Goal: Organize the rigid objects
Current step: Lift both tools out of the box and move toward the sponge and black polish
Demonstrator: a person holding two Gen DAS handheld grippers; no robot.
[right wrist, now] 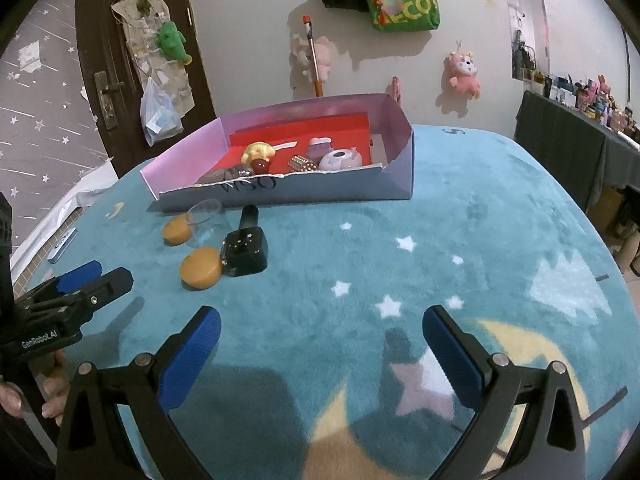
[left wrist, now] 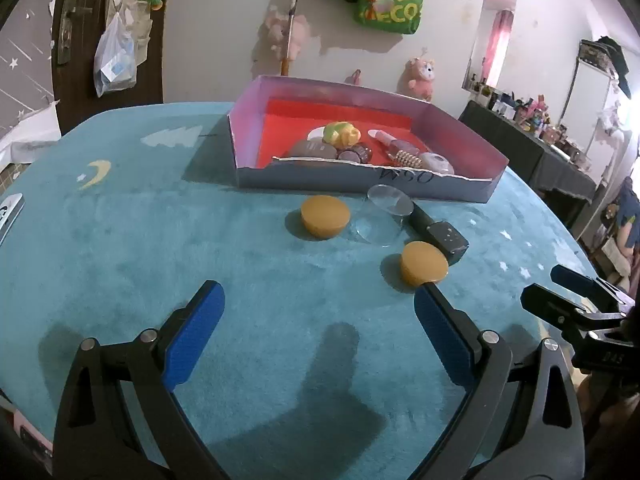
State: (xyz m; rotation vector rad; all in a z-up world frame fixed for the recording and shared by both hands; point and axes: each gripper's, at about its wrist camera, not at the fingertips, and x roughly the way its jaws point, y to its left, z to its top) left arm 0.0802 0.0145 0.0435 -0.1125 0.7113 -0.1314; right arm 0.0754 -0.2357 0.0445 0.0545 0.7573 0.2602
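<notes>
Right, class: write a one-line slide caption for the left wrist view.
Open left tongs hover over the teal mat, facing two yellow discs, a clear cup and a half-filled box.

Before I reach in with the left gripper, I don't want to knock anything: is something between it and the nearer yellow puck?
Nothing visible. The left gripper is open over bare teal cloth, and the nearer yellow puck lies just past its right finger. The black bottle and clear cup sit beyond the puck.
</notes>
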